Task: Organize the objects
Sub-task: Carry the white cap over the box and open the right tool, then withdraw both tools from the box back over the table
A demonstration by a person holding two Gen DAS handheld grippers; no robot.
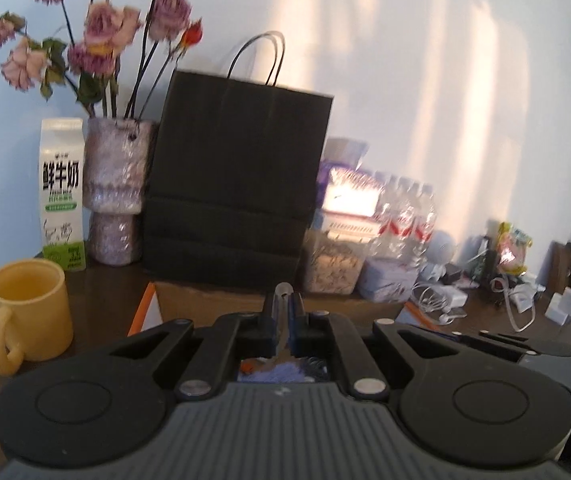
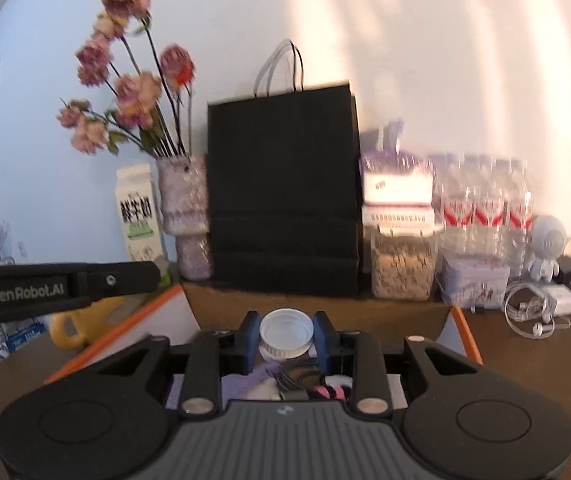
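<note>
Lid, white and round, is pinched from both sides by the right gripper, its open face turned toward the far wall. A thin clear-tipped object, not identifiable, is clamped in the tightly closed left gripper. The cardboard box with orange-edged flaps lies directly below and just beyond both, so either load is judged droppable straight down; the black paper bag stands at its far side.
</note>
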